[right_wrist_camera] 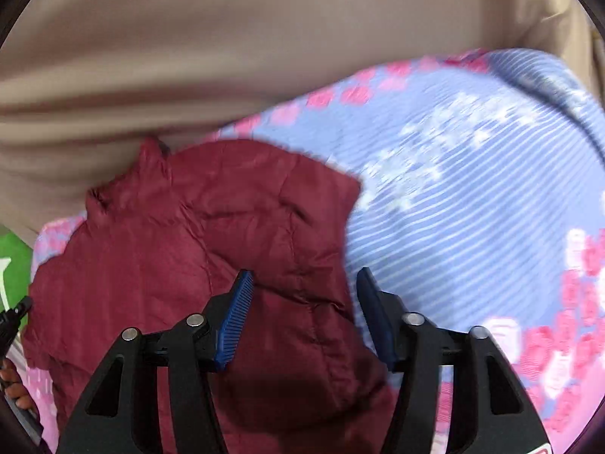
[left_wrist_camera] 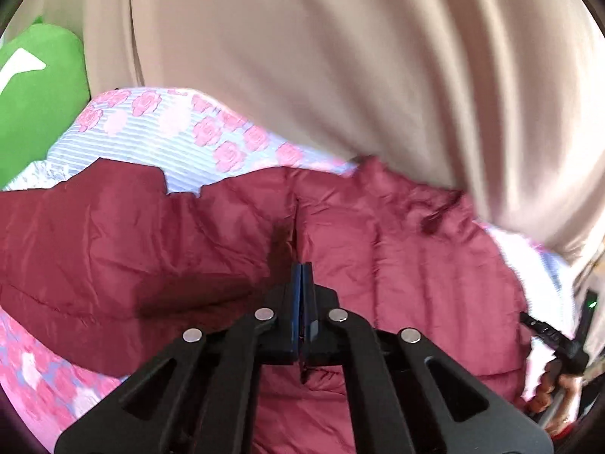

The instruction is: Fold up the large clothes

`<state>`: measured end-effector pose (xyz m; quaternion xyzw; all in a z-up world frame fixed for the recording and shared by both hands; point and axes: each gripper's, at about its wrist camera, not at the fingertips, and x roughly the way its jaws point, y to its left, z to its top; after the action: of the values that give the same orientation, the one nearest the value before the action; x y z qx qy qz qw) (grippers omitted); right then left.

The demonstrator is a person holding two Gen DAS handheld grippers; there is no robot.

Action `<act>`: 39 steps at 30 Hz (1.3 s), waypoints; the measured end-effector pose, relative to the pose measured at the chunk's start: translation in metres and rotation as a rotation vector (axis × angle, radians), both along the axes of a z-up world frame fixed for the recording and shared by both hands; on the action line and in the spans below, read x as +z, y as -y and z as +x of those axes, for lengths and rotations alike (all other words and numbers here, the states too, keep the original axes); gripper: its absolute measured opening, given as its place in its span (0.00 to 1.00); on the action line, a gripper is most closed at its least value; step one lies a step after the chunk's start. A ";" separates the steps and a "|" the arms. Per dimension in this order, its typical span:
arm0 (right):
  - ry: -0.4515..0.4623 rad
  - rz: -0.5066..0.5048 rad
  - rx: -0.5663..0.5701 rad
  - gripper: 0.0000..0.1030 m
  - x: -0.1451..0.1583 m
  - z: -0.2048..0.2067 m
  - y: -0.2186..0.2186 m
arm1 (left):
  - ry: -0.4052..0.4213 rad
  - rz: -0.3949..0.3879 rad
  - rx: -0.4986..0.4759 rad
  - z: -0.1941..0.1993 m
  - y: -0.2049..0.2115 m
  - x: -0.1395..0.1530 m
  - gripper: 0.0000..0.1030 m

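Observation:
A maroon quilted jacket (left_wrist_camera: 397, 249) lies spread on a bed with a blue-striped sheet printed with pink roses (left_wrist_camera: 159, 128). My left gripper (left_wrist_camera: 302, 268) hovers over the jacket's middle with its blue pads pressed together and nothing visible between them. In the right wrist view the jacket (right_wrist_camera: 211, 234) lies crumpled, its collar toward the far left. My right gripper (right_wrist_camera: 304, 280) is open, its jaws straddling the jacket's right edge just above the fabric, gripping nothing.
A beige curtain or drape (left_wrist_camera: 340, 56) hangs along the far side of the bed and also shows in the right wrist view (right_wrist_camera: 189, 38). A green pillow (left_wrist_camera: 38, 94) lies at the far left. The other hand-held gripper (left_wrist_camera: 556, 340) shows at the right edge.

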<state>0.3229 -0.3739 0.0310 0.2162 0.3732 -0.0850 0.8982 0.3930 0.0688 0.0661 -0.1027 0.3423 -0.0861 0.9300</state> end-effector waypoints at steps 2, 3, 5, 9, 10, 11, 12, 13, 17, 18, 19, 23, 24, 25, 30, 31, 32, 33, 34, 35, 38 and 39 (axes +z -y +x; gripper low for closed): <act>-0.001 -0.041 0.002 0.21 -0.001 0.006 -0.008 | -0.030 0.056 0.008 0.004 0.004 -0.014 0.00; 0.032 -0.063 0.002 0.11 0.006 0.002 -0.014 | -0.037 0.069 0.009 0.003 0.004 -0.021 0.00; 0.117 -0.062 -0.014 0.07 0.016 -0.010 -0.015 | -0.044 0.077 0.008 0.000 0.006 -0.031 0.00; 0.015 -0.084 -0.040 0.07 -0.007 0.005 -0.006 | -0.086 0.162 0.017 0.010 0.014 -0.052 0.00; -0.027 -0.094 -0.042 0.07 -0.014 0.011 -0.004 | -0.092 0.181 0.020 0.012 0.016 -0.057 0.00; -0.024 -0.096 -0.053 0.07 -0.014 0.009 -0.004 | -0.093 0.200 0.021 0.012 0.018 -0.060 0.00; -0.003 -0.091 -0.061 0.09 -0.006 0.003 -0.005 | -0.079 0.225 0.022 0.009 0.021 -0.060 0.00; 0.021 -0.090 -0.069 0.13 0.001 -0.003 -0.006 | -0.071 0.242 0.025 0.006 0.022 -0.059 0.00; 0.129 -0.165 -0.066 0.15 0.033 -0.039 -0.030 | -0.024 0.208 0.011 -0.025 0.015 -0.033 0.02; 0.142 -0.175 -0.040 0.15 0.037 -0.043 -0.037 | -0.004 0.205 0.009 -0.036 0.016 -0.025 0.02; 0.152 -0.181 -0.013 0.15 0.040 -0.047 -0.045 | 0.018 0.209 0.008 -0.045 0.018 -0.017 0.02; 0.117 -0.165 0.161 0.12 0.033 -0.035 -0.093 | 0.059 0.195 -0.086 -0.061 0.051 0.000 0.03; 0.095 -0.162 0.217 0.10 0.026 -0.029 -0.109 | 0.036 0.208 -0.111 -0.055 0.063 -0.004 0.03; 0.069 -0.168 0.253 0.06 0.018 -0.023 -0.119 | 0.019 0.223 -0.121 -0.050 0.073 -0.011 0.03; 0.009 -0.194 0.166 0.01 -0.008 -0.022 -0.092 | -0.040 0.364 -0.068 -0.025 0.073 -0.059 0.03; -0.003 -0.188 0.120 0.00 -0.010 -0.025 -0.075 | -0.044 0.357 -0.057 -0.022 0.062 -0.064 0.02; -0.019 -0.175 0.083 0.00 -0.013 -0.029 -0.058 | -0.048 0.331 -0.067 -0.021 0.055 -0.066 0.00; -0.037 -0.144 0.060 0.00 -0.019 -0.032 -0.039 | -0.051 0.274 -0.089 -0.020 0.046 -0.066 0.00; -0.034 -0.100 0.067 0.00 -0.022 -0.035 -0.028 | -0.054 0.259 -0.088 -0.018 0.042 -0.066 0.00; -0.034 -0.085 0.064 0.00 -0.021 -0.039 -0.025 | -0.054 0.262 -0.075 -0.018 0.042 -0.065 0.00; 0.000 -0.135 0.055 0.02 -0.005 -0.046 -0.040 | -0.043 0.261 -0.029 -0.024 0.040 -0.060 0.00; 0.033 -0.150 0.075 0.02 0.000 -0.049 -0.048 | -0.045 0.237 -0.028 -0.027 0.037 -0.058 0.00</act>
<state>0.2743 -0.3261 0.0315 0.1356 0.3586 -0.0754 0.9205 0.3665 0.0314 0.0084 0.0107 0.3723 -0.0557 0.9264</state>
